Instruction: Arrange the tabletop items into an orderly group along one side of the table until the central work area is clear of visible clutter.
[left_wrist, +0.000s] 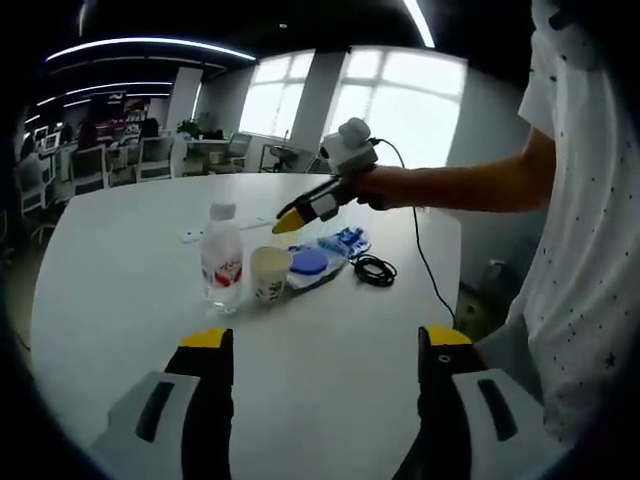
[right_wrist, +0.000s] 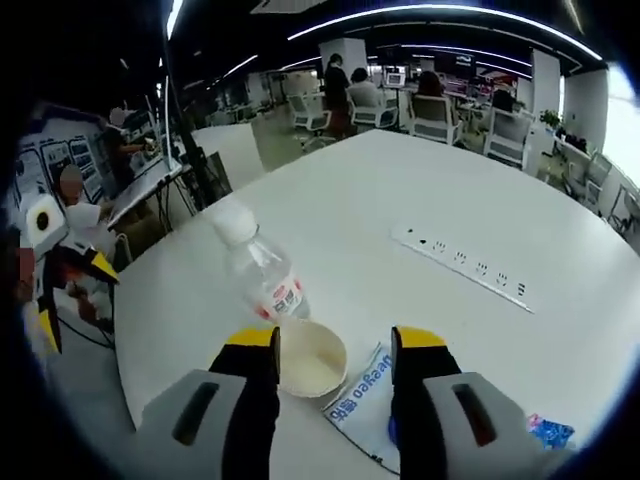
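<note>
We hold the right gripper (right_wrist: 335, 345) above the paper cup (right_wrist: 311, 358), jaws apart, beside the water bottle (right_wrist: 262, 272); our left gripper (left_wrist: 325, 345) hovers over the counter (left_wrist: 120, 270), jaws apart.

**Little legible print**

The blue-and-white packet (right_wrist: 362, 398) in the right gripper view carries blue lettering, upside down and too distorted to read surely. The water bottle (right_wrist: 262, 268) has a red-and-white label whose print is too small.
</note>
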